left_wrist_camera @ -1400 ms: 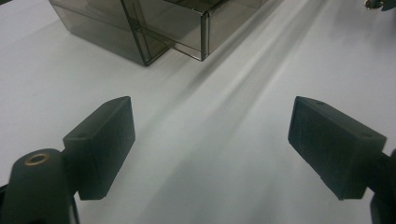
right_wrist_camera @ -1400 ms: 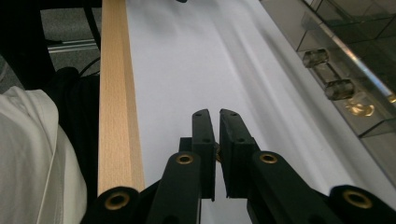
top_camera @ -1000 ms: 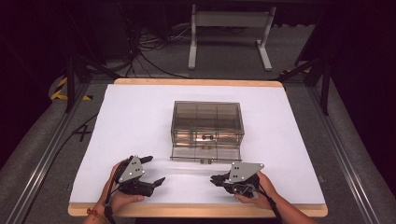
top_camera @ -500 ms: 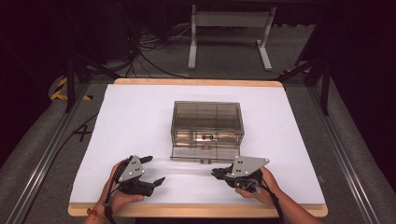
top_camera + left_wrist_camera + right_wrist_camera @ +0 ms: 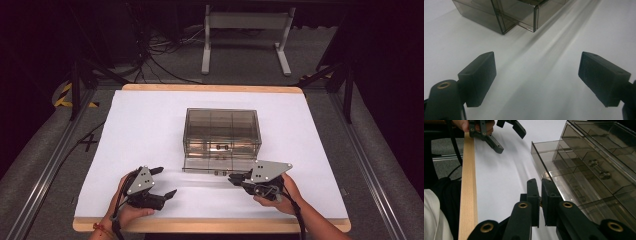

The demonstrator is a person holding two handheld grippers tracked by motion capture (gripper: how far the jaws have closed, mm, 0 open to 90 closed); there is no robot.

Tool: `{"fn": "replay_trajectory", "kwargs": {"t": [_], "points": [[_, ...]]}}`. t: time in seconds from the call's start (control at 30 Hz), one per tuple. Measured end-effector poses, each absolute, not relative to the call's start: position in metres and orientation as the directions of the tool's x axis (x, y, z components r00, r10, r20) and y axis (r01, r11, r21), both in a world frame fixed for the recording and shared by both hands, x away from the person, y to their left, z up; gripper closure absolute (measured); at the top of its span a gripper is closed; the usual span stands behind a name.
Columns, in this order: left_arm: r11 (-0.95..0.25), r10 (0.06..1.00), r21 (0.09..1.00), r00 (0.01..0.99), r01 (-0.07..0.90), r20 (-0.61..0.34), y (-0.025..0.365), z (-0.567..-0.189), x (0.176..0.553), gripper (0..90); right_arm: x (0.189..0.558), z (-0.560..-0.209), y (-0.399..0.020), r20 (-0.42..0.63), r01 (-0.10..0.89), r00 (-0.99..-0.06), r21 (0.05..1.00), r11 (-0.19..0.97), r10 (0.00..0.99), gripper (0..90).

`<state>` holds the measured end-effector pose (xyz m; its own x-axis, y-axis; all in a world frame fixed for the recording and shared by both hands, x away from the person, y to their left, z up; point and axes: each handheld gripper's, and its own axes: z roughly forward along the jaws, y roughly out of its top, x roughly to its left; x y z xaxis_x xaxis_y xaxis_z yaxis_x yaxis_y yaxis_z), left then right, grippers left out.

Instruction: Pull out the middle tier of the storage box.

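Note:
A smoky see-through drawer box stands in the middle of the white table top. Its lowest drawer is pulled out toward me. My right gripper is shut, with nothing visible between its jaws, and its tips lie just off the drawer's front right corner. In the right gripper view the closed gripper points along the drawer's front wall. My left gripper rests near the table's front left, jaws wide open and empty. In the left gripper view, bare table lies between its fingertips, with the box ahead.
The table's wooden front edge runs just behind both hands. The drawers above carry small dumbbell handles. Metal rails flank the table, and cables and a white frame lie on the floor beyond it.
My right gripper has lifted a little and edged toward the pulled-out drawer, still shut. The left gripper and the box have not moved.

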<state>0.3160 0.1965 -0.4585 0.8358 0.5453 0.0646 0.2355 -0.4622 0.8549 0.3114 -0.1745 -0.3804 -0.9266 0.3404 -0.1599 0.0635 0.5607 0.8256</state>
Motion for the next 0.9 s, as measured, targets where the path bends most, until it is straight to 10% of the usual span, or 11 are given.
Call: {"fn": "replay_trajectory", "kwargs": {"t": [0.9], "points": [[-0.449, 0.542, 0.861, 0.839, 0.238, 0.050, 0.197, -0.459, 0.316, 15.0, 0.343, -0.368, -0.151, -0.165, 0.078, -0.912, 0.830, 0.552, 0.376, 85.9]]}}
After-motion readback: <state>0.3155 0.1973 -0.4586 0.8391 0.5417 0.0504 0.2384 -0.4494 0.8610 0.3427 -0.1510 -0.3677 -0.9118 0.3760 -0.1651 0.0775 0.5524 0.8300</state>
